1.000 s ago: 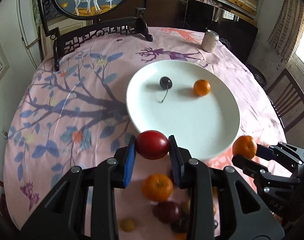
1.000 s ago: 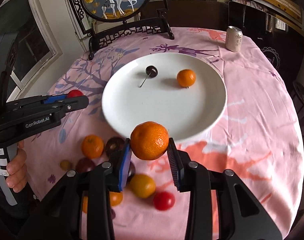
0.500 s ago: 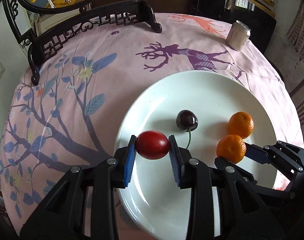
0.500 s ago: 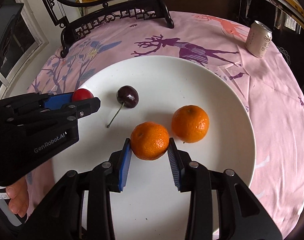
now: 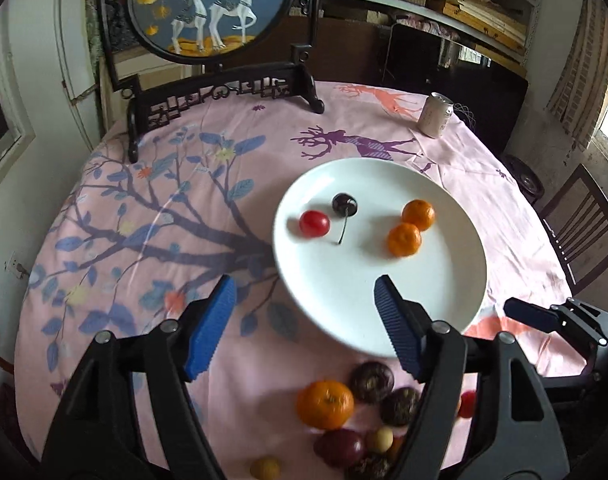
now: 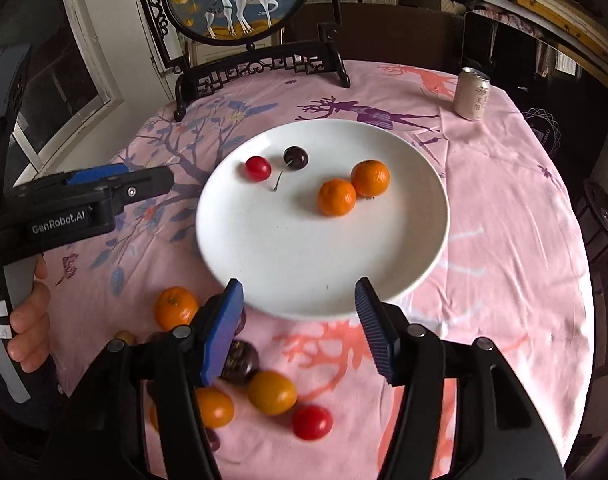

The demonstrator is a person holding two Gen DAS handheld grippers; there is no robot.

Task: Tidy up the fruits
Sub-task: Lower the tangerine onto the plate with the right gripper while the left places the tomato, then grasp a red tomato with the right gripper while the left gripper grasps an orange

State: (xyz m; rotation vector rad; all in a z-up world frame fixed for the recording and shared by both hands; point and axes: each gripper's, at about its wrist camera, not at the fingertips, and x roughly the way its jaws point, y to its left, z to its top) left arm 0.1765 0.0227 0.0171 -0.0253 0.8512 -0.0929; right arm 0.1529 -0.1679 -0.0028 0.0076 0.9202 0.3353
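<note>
Four fruits lie on the plate (image 6: 420, 248) (more wait on the counter (image 6: 504, 240)), left gripper (image 5: 304, 328) and right gripper (image 6: 300, 328) both just opened, empty.

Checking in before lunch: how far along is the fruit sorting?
Done: the white plate holds a red tomato, a dark cherry and two mandarins. In hand: nothing; the left gripper and right gripper have just been opening, jaws empty. Left: the loose fruit pile on the tablecloth.
</note>
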